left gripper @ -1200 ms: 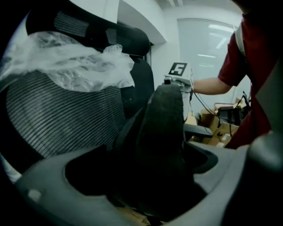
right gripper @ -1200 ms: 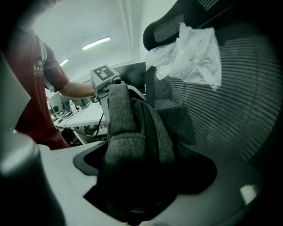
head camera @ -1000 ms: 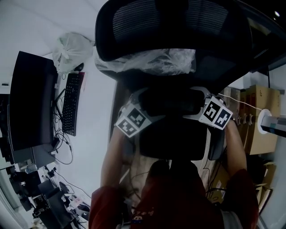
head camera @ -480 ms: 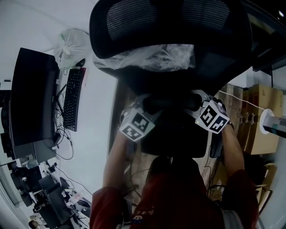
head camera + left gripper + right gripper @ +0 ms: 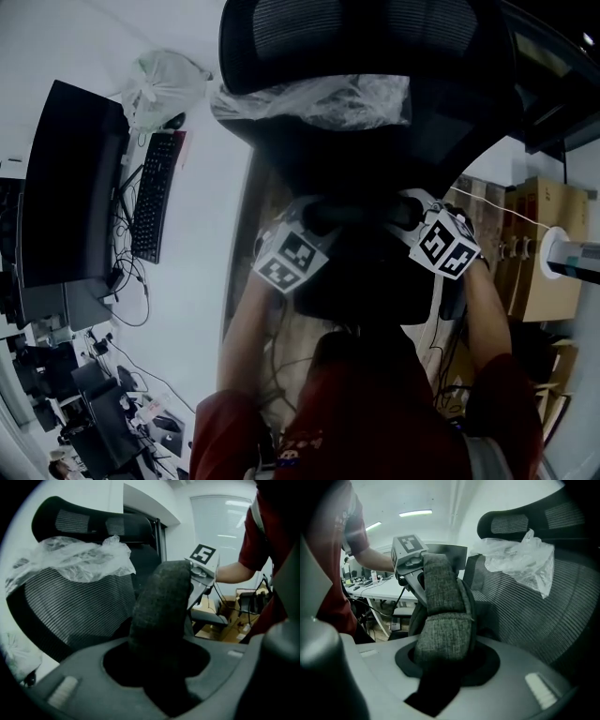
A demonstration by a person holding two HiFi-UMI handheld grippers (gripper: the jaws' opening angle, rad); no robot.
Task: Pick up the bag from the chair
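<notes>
A dark grey fabric bag (image 5: 361, 277) rests on the seat of a black mesh office chair (image 5: 375, 37). My left gripper (image 5: 314, 220) grips the left end of the bag's top and my right gripper (image 5: 405, 214) the right end. Both sets of jaws have just been closing, and the fabric fills the gap between them. In the left gripper view a thick grey fold of the bag (image 5: 161, 606) rises out of the jaws. In the right gripper view a woven grey band of the bag (image 5: 443, 620) does the same, with the left gripper's marker cube (image 5: 407, 545) behind it.
Crumpled clear plastic (image 5: 319, 98) drapes over the chair's backrest. To the left, a white desk carries a monitor (image 5: 66, 187), a keyboard (image 5: 155, 206) and a white plastic sack (image 5: 164, 84). Cardboard boxes (image 5: 539, 244) stand on the right. Cables lie on the floor by my legs.
Both grippers have closed on the bag's top and drawn slightly nearer each other. The bag's top edge now looks bunched between them.
</notes>
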